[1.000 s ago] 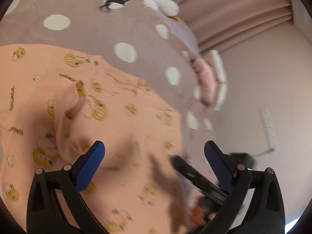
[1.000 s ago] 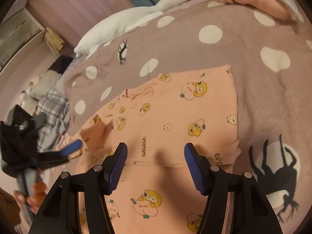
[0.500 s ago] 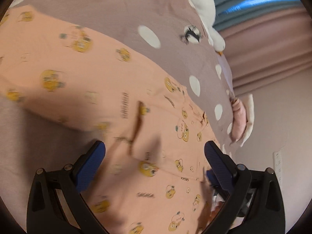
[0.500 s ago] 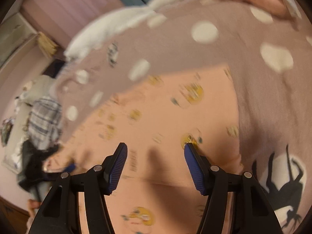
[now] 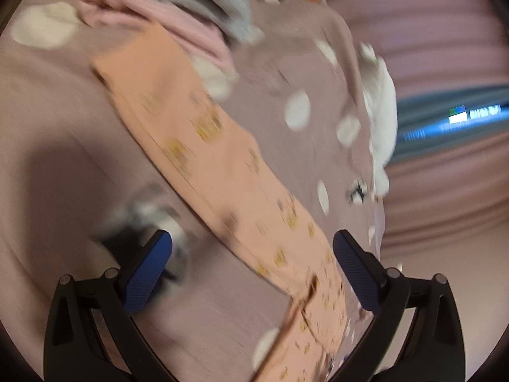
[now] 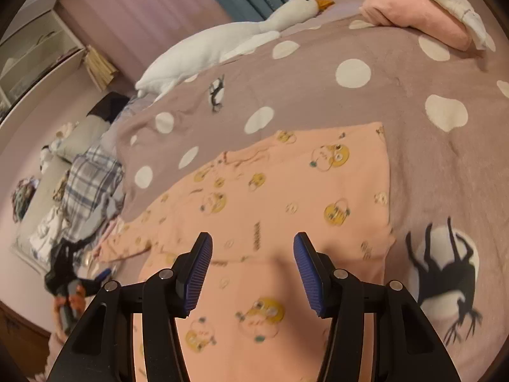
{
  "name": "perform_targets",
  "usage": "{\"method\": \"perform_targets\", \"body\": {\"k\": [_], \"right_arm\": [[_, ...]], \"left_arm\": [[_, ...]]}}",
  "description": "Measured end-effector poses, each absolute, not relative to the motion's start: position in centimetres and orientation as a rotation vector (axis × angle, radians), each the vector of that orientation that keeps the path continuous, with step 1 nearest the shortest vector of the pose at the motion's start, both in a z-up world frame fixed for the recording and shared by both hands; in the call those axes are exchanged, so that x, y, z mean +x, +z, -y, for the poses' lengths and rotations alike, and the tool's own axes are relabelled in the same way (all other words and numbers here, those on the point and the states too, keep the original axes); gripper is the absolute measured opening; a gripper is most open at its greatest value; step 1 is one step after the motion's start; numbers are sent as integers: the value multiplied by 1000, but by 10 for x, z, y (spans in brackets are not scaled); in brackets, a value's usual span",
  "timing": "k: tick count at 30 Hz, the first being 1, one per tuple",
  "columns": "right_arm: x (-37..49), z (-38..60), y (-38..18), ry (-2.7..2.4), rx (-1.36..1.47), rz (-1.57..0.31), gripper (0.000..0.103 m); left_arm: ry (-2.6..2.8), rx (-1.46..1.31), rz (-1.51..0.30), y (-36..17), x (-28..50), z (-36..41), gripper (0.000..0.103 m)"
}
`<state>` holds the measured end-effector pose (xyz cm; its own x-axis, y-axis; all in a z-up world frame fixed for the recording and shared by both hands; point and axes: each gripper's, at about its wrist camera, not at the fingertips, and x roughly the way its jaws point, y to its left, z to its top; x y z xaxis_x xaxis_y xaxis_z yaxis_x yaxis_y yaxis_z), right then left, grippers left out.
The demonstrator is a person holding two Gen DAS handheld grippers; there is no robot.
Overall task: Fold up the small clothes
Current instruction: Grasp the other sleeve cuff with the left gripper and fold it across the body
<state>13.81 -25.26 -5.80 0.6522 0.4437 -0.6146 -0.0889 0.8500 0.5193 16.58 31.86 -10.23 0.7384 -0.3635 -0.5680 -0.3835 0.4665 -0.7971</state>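
Note:
A peach garment [image 6: 286, 191] printed with yellow cartoon faces lies spread flat on the mauve spotted blanket [image 6: 318, 95]. My right gripper [image 6: 253, 242] hovers over its near middle. Its jaws are closing, and between them there is only the cloth lying below, not pinched. In the blurred left wrist view the same garment [image 5: 222, 165] runs as a long diagonal strip. My left gripper [image 5: 251, 245] stands wide open above the strip's near edge and holds nothing. In the right wrist view that left gripper [image 6: 79, 283] shows dimly at the lower left, beyond the garment's sleeve end.
A white goose plush [image 6: 222, 44] lies along the far side of the bed. Folded pink cloth [image 6: 420, 16] under a cream pillow sits at the back right. Grey and pink clothes [image 5: 178, 25] are heaped past the garment's far end. A plaid pile [image 6: 89, 184] lies off the left edge.
The left gripper has swept sideways and rolled, so its view swung from the garment's middle to its edge. The right gripper's jaws have narrowed a little, and it has barely shifted.

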Motion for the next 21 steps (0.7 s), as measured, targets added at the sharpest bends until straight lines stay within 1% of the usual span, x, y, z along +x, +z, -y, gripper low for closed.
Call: {"method": "perform_targets", "body": {"k": [3, 6, 8, 9, 11, 13, 14, 16, 19, 21], "right_arm": [[129, 245, -56, 325, 482, -807, 54], [120, 241, -52, 329, 486, -800, 54], [116, 236, -49, 324, 462, -798, 54], [113, 234, -47, 324, 455, -799, 54], [111, 229, -46, 329, 441, -806, 54], [109, 224, -44, 330, 422, -809, 54], [109, 221, -44, 329, 407, -811, 54], [108, 215, -43, 337, 389, -815, 54], [107, 207, -44, 350, 368, -823, 54], [108, 203, -46, 355, 367, -833, 54]], "left_arm": [[63, -1161, -745, -113, 168, -349, 100], [75, -1209, -717, -125, 175, -371, 95], [62, -1205, -682, -122, 181, -380, 94], [61, -1201, -676, -121, 185, -382, 93], [64, -1199, -677, -123, 195, -386, 85], [93, -1202, -688, -128, 203, -391, 60], [109, -1201, -692, -130, 204, -394, 53], [138, -1191, -710, -133, 204, -396, 19], [170, -1138, -734, -131, 201, -391, 8], [170, -1036, -748, -117, 199, -383, 5]]}}
